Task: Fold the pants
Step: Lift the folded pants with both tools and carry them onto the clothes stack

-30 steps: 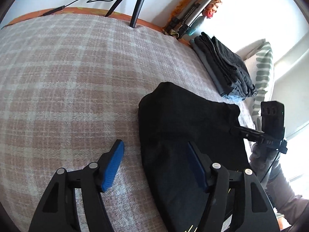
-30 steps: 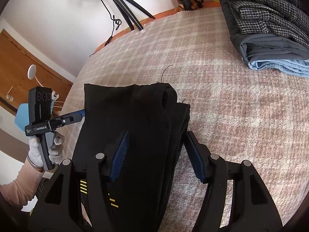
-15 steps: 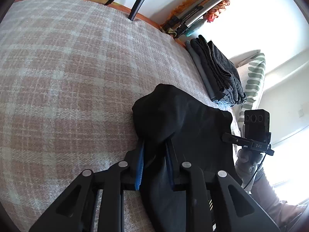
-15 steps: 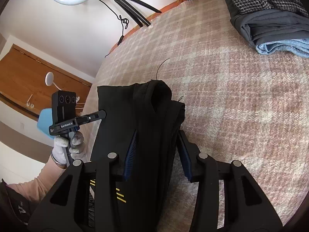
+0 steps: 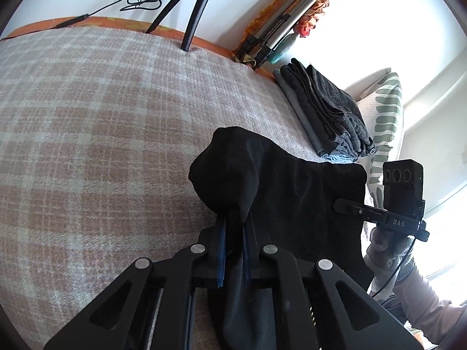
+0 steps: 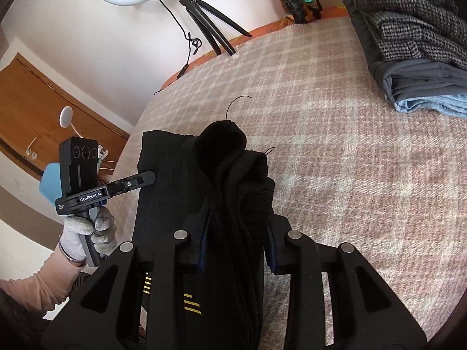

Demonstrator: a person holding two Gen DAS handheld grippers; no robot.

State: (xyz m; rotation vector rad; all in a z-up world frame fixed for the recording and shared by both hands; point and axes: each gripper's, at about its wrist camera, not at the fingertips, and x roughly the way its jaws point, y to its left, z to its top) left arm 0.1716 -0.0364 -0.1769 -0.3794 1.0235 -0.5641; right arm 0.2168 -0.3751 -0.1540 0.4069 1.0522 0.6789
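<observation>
The black pants [image 5: 292,192] lie partly folded on the plaid bed cover [image 5: 102,122]. My left gripper [image 5: 233,250] is shut on one bunched edge of the pants, the cloth bulging above its blue pads. My right gripper [image 6: 238,245] is shut on the other edge of the black pants [image 6: 175,180], a thick wad of layers between its fingers. Each gripper also shows in the other view, the right gripper at the pants' right side [image 5: 359,211] and the left gripper at their left side [image 6: 131,182]. Both held edges are raised off the cover.
A stack of folded grey and blue clothes [image 6: 414,58] lies at the bed's far right, also in the left wrist view [image 5: 329,116]. A leaf-print pillow [image 5: 385,122] lies beyond it. A ring light tripod [image 6: 210,26] and folded stands [image 5: 280,26] are at the bed's far edge.
Both grippers were open around the pants' edges a second ago. They have closed on the cloth and lifted the edges, bunching the fabric.
</observation>
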